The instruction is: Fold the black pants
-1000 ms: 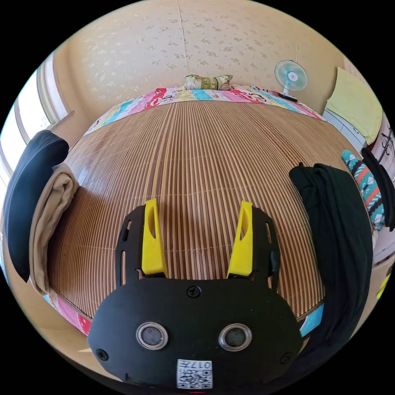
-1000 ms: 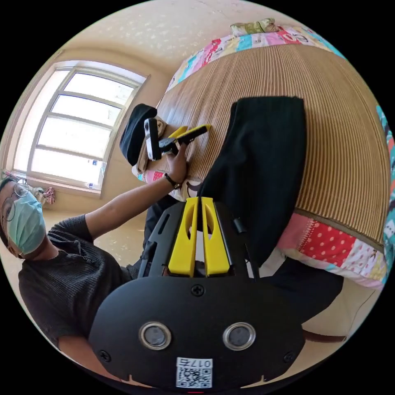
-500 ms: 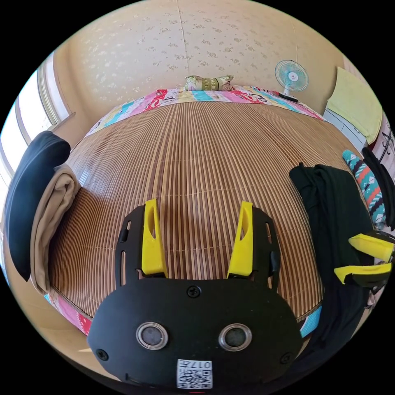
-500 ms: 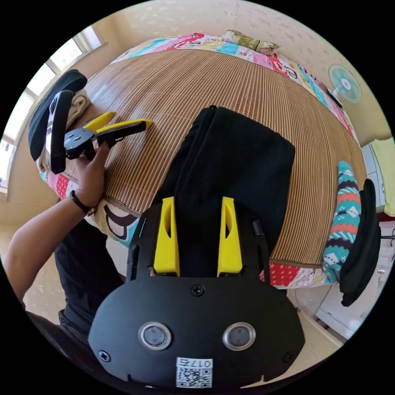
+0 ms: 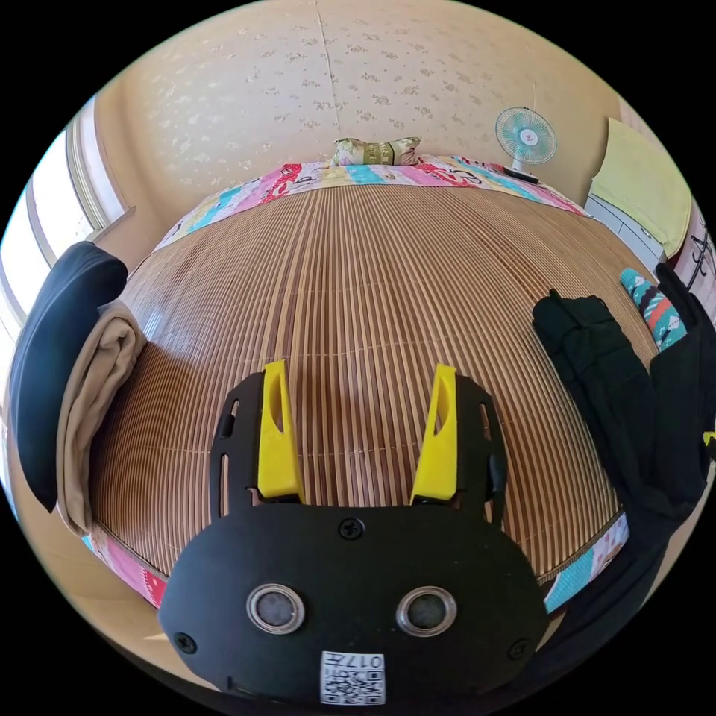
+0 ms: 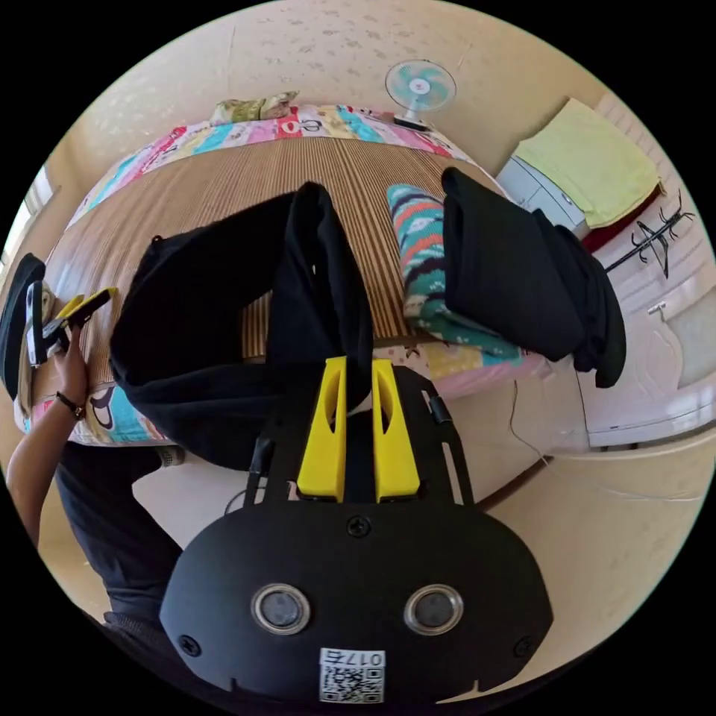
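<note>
Your right gripper: yellow jaws drawn nearly together, clenched on a raised fold of the black pants, held off the bed's near edge. Black pants: one part lifted in those jaws, the rest draped in a loop over the near edge of the woven mat, with mat showing through the gap under the raised fold; in the left gripper view the same pants lie at the mat's right side and hang over the near edge. Your left gripper: jaws spread apart, grasping nothing, poised over bare mat; in the right gripper view it sits at the far left in your hand. Patchwork bedcover: shows around the mat's edges. Knitted patterned item: on the bed, just right of the pants. Black folded garment: touching the knitted item on its right, overhanging the bed's edge. Beige folded cloth with a dark garment beside it: at the bed's left edge in the left gripper view. Small pillow: at the far end of the bed. Fan: far right, against the wall. Yellow-green towel: spread on a white cabinet right of the bed.
</note>
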Demonstrator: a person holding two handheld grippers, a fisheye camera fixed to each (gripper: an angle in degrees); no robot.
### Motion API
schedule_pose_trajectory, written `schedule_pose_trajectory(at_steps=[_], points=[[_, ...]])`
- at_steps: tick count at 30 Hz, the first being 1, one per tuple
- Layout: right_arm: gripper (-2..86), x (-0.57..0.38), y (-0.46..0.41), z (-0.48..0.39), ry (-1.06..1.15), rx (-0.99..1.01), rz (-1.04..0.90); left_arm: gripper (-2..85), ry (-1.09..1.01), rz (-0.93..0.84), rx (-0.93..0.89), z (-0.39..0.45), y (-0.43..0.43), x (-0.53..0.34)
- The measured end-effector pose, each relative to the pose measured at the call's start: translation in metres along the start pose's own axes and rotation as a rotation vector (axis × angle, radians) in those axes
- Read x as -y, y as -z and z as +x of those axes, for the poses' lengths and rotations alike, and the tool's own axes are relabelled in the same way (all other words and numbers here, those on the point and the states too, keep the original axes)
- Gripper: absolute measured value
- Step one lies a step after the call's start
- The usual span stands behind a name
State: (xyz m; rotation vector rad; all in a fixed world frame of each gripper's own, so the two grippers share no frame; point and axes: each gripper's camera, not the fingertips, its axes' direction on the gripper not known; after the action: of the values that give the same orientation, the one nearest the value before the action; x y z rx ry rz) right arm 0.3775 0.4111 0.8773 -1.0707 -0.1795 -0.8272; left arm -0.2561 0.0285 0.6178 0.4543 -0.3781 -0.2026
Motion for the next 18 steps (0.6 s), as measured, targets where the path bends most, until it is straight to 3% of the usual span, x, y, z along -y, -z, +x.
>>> schedule_pose_trajectory(at_steps=[4,9,13,18], points=[[8.4,-0.020,0.024,0.019,-0.084,0.084,0.137,24.2,-0.010,0.004,-0.001,0.007,0.000,0.006],[8.6,-0.001,0.087,-0.024,0.006,0.275,0.379,23.6,-0.026,0.012,0.007,0.017,0.001,0.016],[10.9,0.044,0.086,-0.127,0.277,0.497,0.287,23.5,-0.028,0.014,0.008,0.020,0.003,0.025],[14.6,0.078,0.031,-0.259,0.493,0.442,0.116,23.5,-0.027,0.015,0.006,0.019,0.007,0.041]])
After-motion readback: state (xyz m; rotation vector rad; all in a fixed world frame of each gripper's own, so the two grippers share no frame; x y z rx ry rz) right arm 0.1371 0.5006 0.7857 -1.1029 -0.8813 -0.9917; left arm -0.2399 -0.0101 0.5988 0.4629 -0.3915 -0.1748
